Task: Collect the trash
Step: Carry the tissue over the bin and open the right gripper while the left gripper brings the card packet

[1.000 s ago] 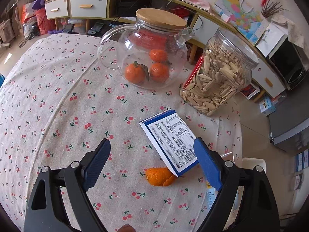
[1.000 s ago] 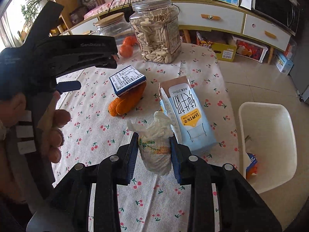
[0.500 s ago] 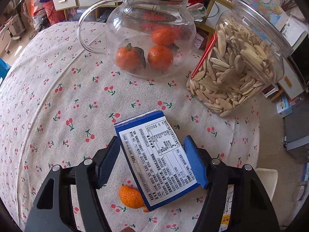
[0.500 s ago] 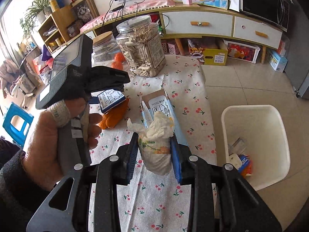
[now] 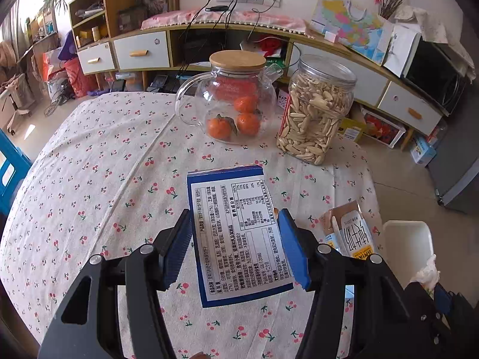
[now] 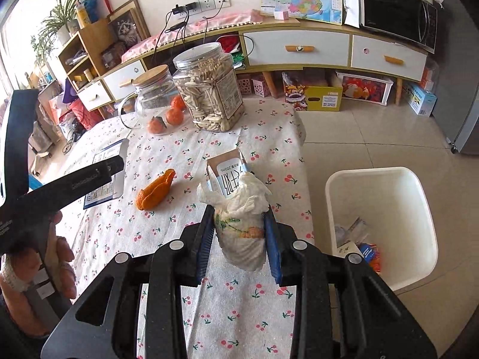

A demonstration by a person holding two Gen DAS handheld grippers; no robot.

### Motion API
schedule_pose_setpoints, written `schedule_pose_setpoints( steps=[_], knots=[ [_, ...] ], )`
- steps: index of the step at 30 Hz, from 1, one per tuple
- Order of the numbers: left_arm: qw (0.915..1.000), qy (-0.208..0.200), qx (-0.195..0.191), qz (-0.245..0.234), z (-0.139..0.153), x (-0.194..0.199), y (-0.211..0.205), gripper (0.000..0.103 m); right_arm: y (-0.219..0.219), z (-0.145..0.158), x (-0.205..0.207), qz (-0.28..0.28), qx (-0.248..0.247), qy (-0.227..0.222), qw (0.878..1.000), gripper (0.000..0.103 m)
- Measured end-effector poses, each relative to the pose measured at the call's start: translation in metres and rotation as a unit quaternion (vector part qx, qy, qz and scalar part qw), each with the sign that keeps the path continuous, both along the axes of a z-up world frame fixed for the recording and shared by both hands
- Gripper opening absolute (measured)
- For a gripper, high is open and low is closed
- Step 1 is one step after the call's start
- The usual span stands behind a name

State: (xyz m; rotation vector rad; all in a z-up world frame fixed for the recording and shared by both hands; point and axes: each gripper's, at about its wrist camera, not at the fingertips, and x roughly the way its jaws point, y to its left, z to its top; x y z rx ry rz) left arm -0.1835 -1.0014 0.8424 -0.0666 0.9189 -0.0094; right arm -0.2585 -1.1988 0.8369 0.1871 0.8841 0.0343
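Observation:
My left gripper point(image 5: 235, 248) is shut on a blue and white printed box point(image 5: 236, 233) and holds it above the cherry-print tablecloth point(image 5: 98, 185). My right gripper point(image 6: 239, 242) is shut on a crumpled white tissue wad point(image 6: 239, 227), held over the table's right side. An orange peel point(image 6: 154, 190) and an opened milk carton point(image 6: 227, 176) lie on the cloth; the carton also shows in the left wrist view point(image 5: 350, 233). A white trash bin point(image 6: 386, 227) with some wrappers inside stands on the floor, right of the table.
A glass teapot with oranges point(image 5: 236, 104) and a plastic jar of seeds point(image 5: 314, 110) stand at the table's far side. A long low cabinet point(image 6: 299, 48) runs along the wall. A blue stool point(image 5: 9, 173) stands left of the table.
My left gripper closed on the box and lifted it off the orange peel. My right gripper rose and drew back with the tissue wad, so more of the bin shows.

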Motion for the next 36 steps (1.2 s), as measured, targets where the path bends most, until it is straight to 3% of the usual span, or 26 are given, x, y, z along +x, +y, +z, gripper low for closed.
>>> schedule_pose_setpoints(
  steps=[13,22,31,36],
  knots=[
    [0.9978,-0.060,-0.002,-0.030,0.030,-0.059,-0.027,0.058,-0.052,0.012,-0.021,-0.052,-0.015,-0.026,0.998,0.030],
    [0.9962,-0.059,0.001,-0.063,0.026,-0.075,-0.065,0.058,-0.103,0.012,-0.027,-0.110,-0.020,-0.030,0.993,0.031],
    [0.9925,-0.063,0.002,-0.104,0.030,-0.083,-0.111,0.058,-0.180,0.002,-0.023,-0.200,-0.019,-0.020,0.979,0.032],
    [0.9885,-0.064,-0.003,-0.137,0.033,-0.085,-0.147,0.058,-0.213,-0.005,-0.033,-0.245,-0.009,-0.012,0.969,0.055]
  ],
)
